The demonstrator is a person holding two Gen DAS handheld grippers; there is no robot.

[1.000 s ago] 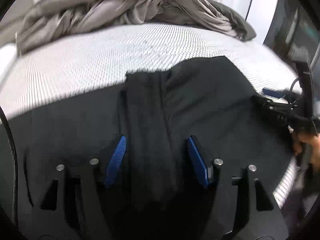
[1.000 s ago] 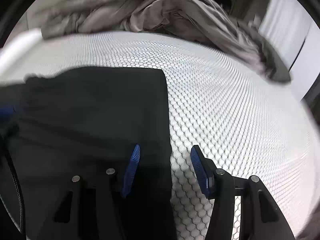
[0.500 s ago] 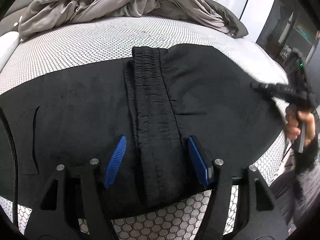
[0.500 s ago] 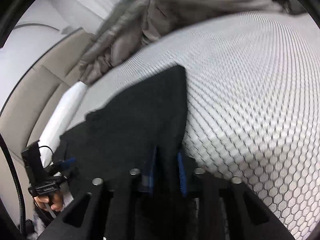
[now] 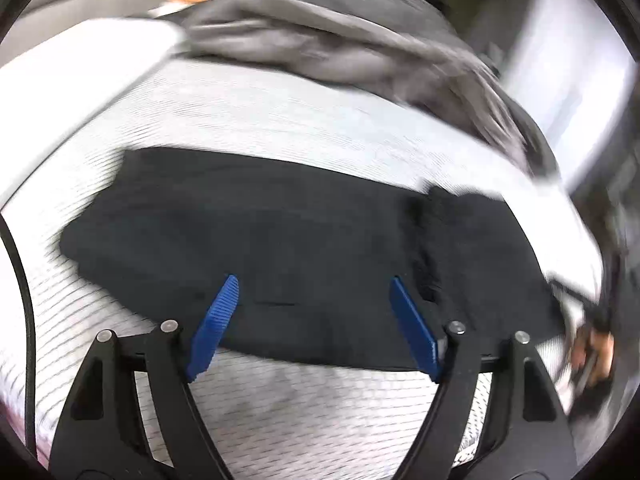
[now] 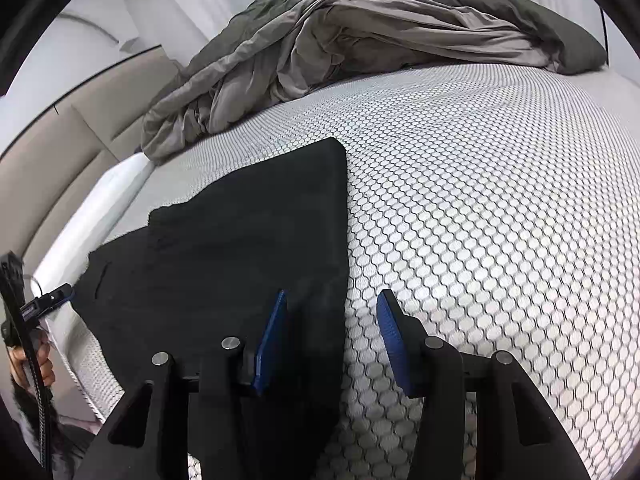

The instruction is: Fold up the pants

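Nearest the left wrist camera, the left gripper (image 5: 312,312) has its jaws apart and widening, nothing between them, over the near edge of the black pants (image 5: 280,248), which lie flat and folded on the bed's honeycomb-patterned mattress (image 5: 280,120). The right gripper (image 6: 332,336) has its jaws apart and opening, straddling the pants' right edge without pressing it. Farther back a crumpled grey duvet (image 6: 340,40) lies heaped on the mattress.

Matt black cloth pants (image 6: 240,264) on a honeycomb-textured white mattress cover (image 6: 480,200); beyond the pants, a crumpled, faintly sheened grey cloth duvet (image 6: 340,40); ribbed blue gripper pads (image 6: 272,340).
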